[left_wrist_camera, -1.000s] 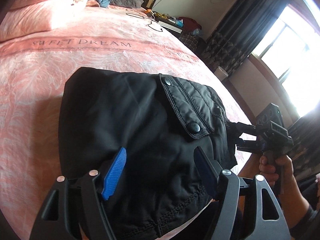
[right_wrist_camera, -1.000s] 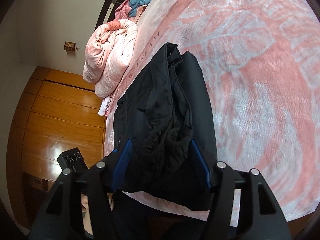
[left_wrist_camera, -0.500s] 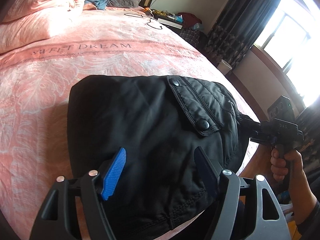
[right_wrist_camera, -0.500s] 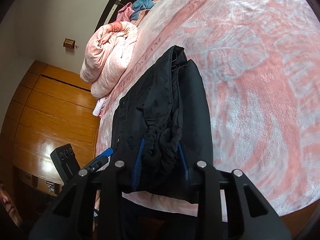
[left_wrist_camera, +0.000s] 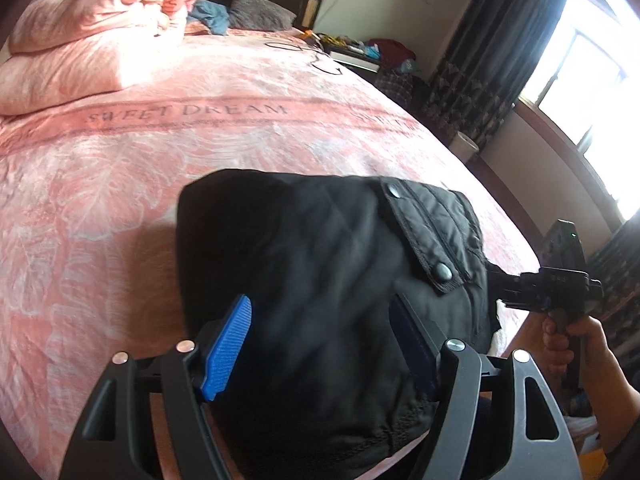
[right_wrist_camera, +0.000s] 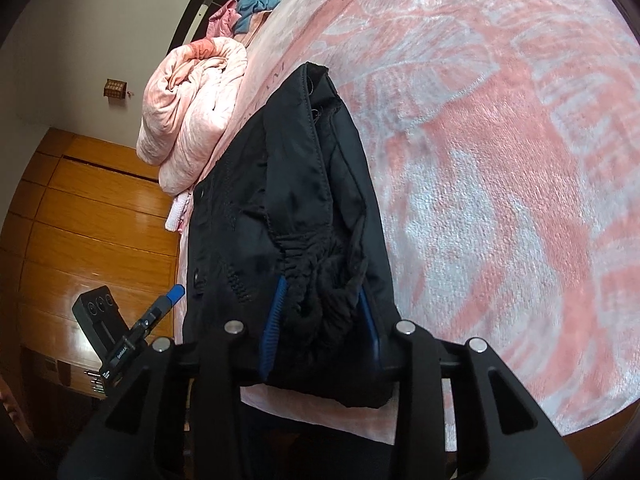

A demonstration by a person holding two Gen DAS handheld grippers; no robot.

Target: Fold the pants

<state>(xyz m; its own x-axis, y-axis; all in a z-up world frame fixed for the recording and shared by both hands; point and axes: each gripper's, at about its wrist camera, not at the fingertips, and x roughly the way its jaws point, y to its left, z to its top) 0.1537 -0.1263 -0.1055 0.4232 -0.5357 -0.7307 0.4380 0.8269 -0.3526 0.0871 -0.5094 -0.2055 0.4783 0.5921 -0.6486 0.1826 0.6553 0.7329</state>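
The black pants [left_wrist_camera: 320, 264] lie folded in a thick bundle on the pink bedspread [left_wrist_camera: 120, 168], a snap pocket flap on top. My left gripper [left_wrist_camera: 320, 340] is open, its blue pads either side of the bundle's near edge. My right gripper [right_wrist_camera: 320, 316] is shut on the gathered waistband at the side of the pants [right_wrist_camera: 304, 200]. The right gripper also shows in the left wrist view [left_wrist_camera: 548, 284], at the bundle's right edge. The left gripper shows in the right wrist view [right_wrist_camera: 160, 308], at the left.
A rolled pink duvet [left_wrist_camera: 96, 40] and pillows lie at the head of the bed. A cluttered nightstand [left_wrist_camera: 360, 52], dark curtains and a bright window [left_wrist_camera: 580, 64] stand to the right. A wooden wardrobe [right_wrist_camera: 80, 220] stands beside the bed. The bed edge is near me.
My right gripper has closed on the bunched waistband; it was open a second ago. My left gripper has drawn back a little and stayed open.
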